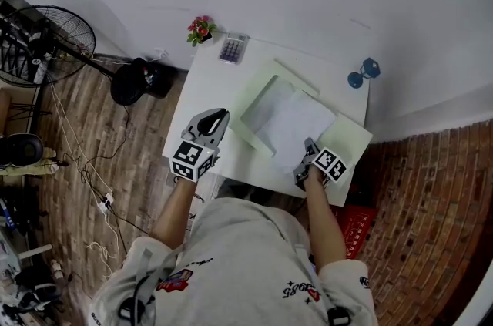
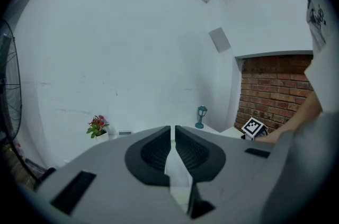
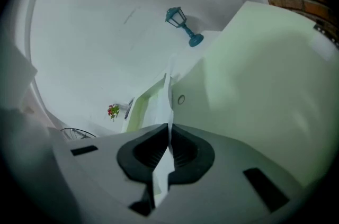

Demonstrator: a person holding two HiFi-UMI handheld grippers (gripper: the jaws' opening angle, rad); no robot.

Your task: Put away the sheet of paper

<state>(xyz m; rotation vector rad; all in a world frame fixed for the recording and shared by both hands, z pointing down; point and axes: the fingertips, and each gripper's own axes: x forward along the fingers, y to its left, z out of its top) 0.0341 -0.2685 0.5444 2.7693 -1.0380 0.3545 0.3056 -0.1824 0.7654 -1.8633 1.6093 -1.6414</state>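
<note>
A white sheet of paper (image 1: 296, 124) lies slanted over an open light-green folder (image 1: 258, 89) on the white table (image 1: 206, 89). My right gripper (image 1: 309, 152) is shut on the sheet's near corner. In the right gripper view the paper (image 3: 168, 106) runs edge-on between the pads of that gripper (image 3: 169, 133), and the folder's flap (image 3: 254, 69) fills the right side. My left gripper (image 1: 219, 118) hovers over the table's front left, apart from the folder. Its jaws (image 2: 173, 135) stand shut with nothing between them.
At the table's back stand a small flower pot (image 1: 202, 30), a calculator (image 1: 233, 48) and a blue lantern ornament (image 1: 363, 72). A floor fan (image 1: 46, 39) and cables are on the left. A red crate (image 1: 356, 228) sits under the table's right end by the brick wall.
</note>
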